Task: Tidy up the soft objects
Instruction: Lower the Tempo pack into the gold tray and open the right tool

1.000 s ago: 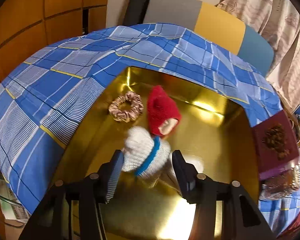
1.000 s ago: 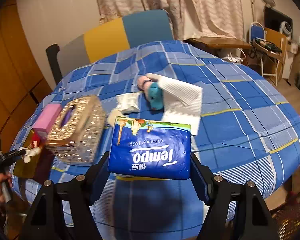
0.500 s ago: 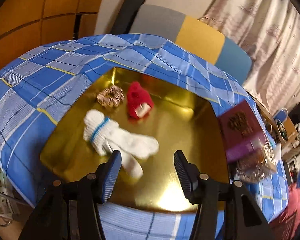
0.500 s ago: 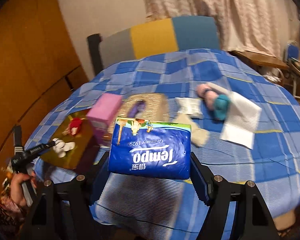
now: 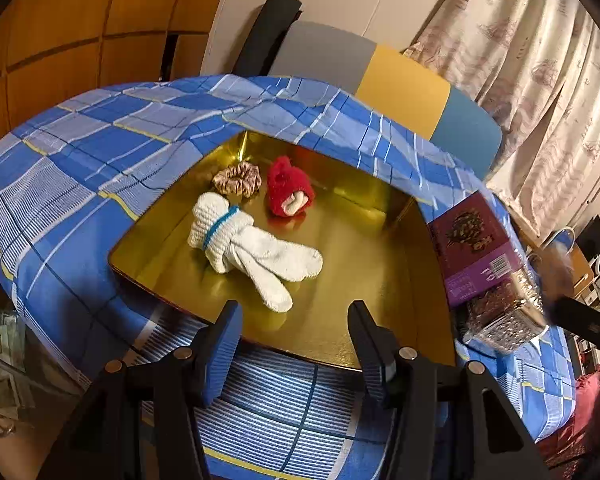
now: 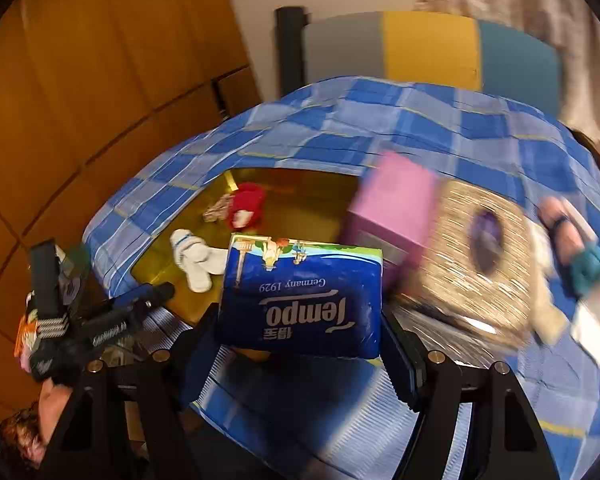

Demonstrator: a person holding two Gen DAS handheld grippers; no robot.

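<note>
Your left gripper [image 5: 294, 344] backed off the white socks [image 5: 252, 248] | fingers spread, empty | right gripper [image 6: 300, 344] fingers pinching tissue pack [image 6: 300, 300], now near gold tray [image 5: 360, 280]

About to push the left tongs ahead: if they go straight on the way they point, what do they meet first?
Most likely the bare floor of the gold tray, just past its near rim. The left tongs stand open and empty, and the white socks lie slightly left of that line, though depth is hard to judge.
</note>
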